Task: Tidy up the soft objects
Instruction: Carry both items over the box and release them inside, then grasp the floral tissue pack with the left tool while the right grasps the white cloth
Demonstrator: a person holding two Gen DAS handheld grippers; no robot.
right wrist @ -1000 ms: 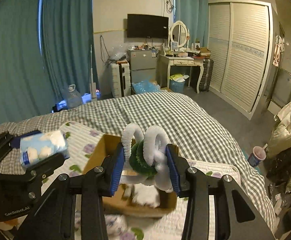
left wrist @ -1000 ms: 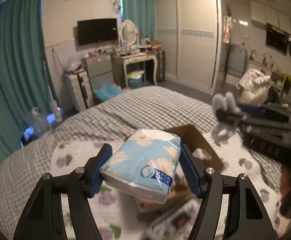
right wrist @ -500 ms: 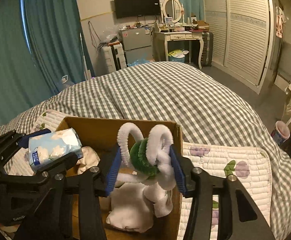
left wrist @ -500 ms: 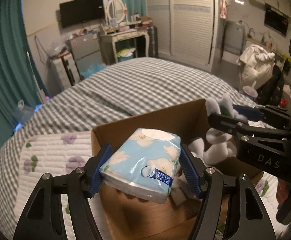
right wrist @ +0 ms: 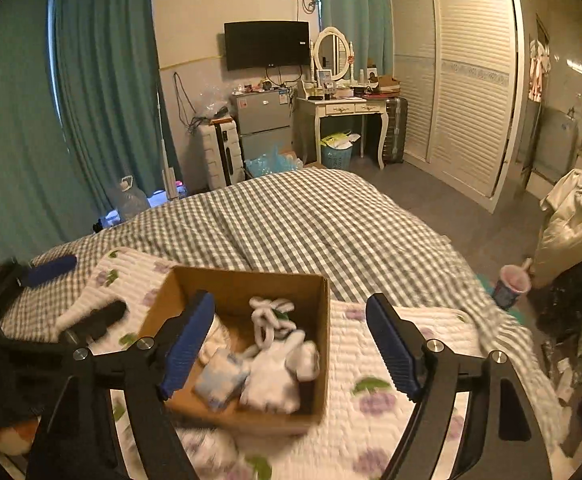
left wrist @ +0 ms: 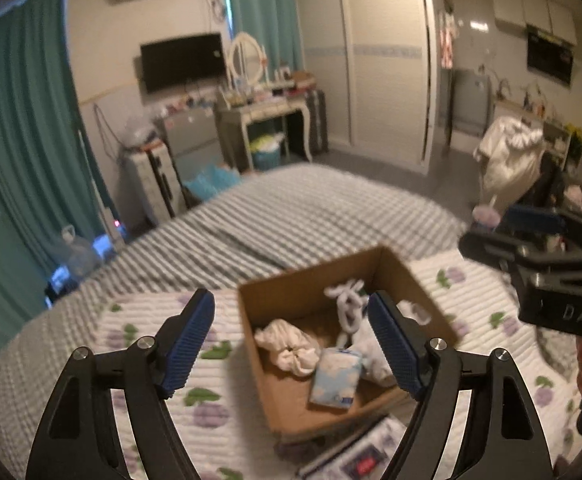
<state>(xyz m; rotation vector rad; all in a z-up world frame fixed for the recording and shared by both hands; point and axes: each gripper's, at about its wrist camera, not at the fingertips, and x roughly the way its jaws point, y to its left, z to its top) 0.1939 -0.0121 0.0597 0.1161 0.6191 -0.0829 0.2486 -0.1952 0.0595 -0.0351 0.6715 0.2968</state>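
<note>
An open cardboard box [left wrist: 395,268] [right wrist: 319,360] sits on a white floral quilt [left wrist: 147,316] [right wrist: 391,332] on the bed. Inside lie a blue tissue pack [left wrist: 336,378] [right wrist: 221,380], a white-and-green pipe-cleaner toy [left wrist: 347,306] [right wrist: 269,316] and white cloth bundles [left wrist: 289,346] [right wrist: 279,376]. My left gripper [left wrist: 291,342] is open and empty above the box. My right gripper [right wrist: 289,344] is open and empty above the box; it also shows at the right in the left wrist view [left wrist: 531,240].
A grey checked bedspread [right wrist: 291,220] covers the bed beyond the quilt. A printed packet [left wrist: 355,460] lies in front of the box. Teal curtains [right wrist: 103,100], a dressing table [right wrist: 343,108] and a wardrobe [right wrist: 459,80] stand beyond. A pink cup [right wrist: 511,284] sits on the floor at right.
Both grippers opened, dropping the tissue pack and the pipe-cleaner toy into the box, and have lifted up and back from the box.
</note>
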